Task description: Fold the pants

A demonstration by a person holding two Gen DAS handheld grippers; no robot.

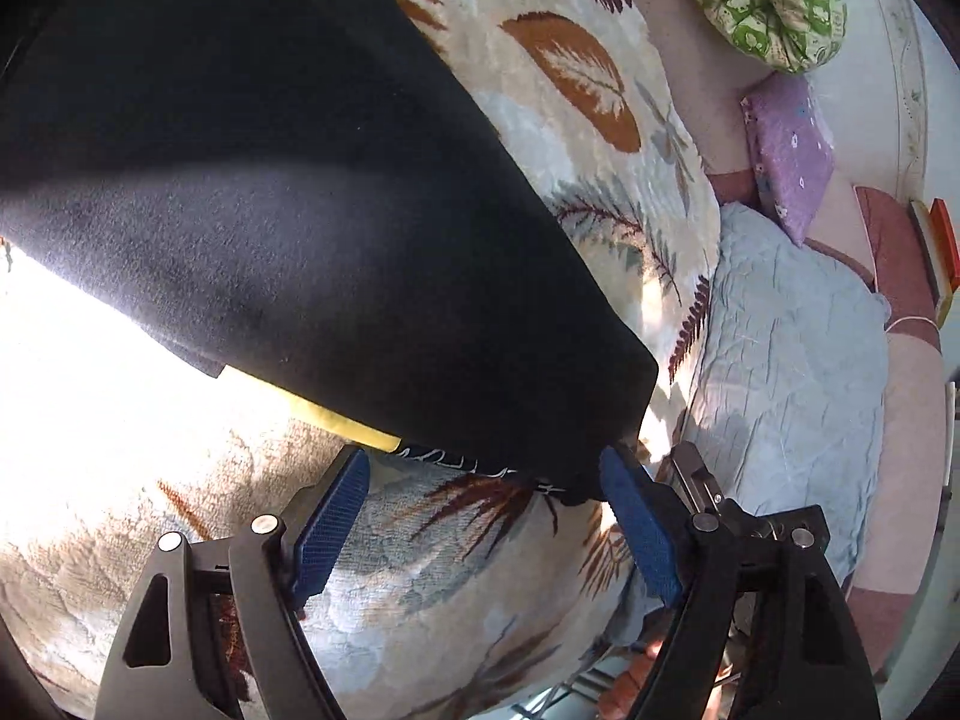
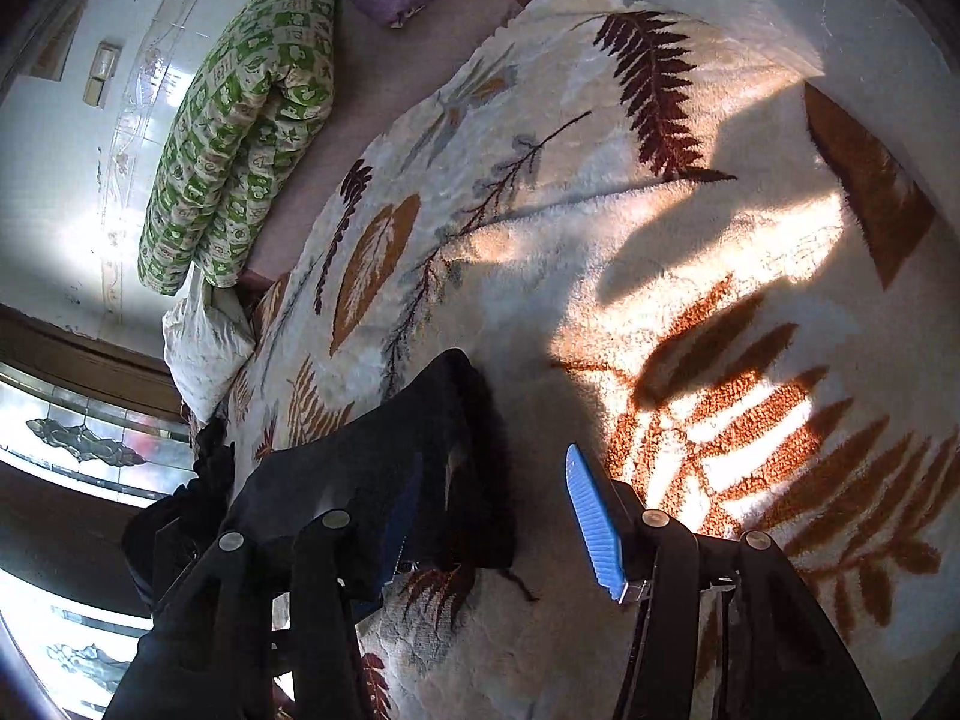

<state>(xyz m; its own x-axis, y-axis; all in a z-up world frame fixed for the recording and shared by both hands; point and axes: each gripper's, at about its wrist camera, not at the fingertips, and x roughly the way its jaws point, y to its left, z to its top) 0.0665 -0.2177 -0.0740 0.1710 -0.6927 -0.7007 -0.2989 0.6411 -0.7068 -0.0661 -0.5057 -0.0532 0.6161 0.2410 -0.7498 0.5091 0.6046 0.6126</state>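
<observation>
The black pants (image 1: 288,192) lie spread on a cream blanket with leaf patterns (image 1: 576,78), filling the upper left of the left wrist view. A yellow label (image 1: 336,414) and white stitching show at their near edge. My left gripper (image 1: 486,468) is open, its blue pads (image 1: 330,516) on either side of the pants' near corner, the right pad touching the edge. In the right wrist view a corner of the pants (image 2: 372,474) lies by my left pad. My right gripper (image 2: 492,510) is open and holds nothing.
A green patterned quilt roll (image 2: 240,120) and a purple pillow (image 1: 786,150) lie at the bed's far side. A pale blue cover (image 1: 792,372) lies beside the blanket. A white pillow (image 2: 204,336) sits near a window. Bright sunlight falls across the blanket (image 2: 690,300).
</observation>
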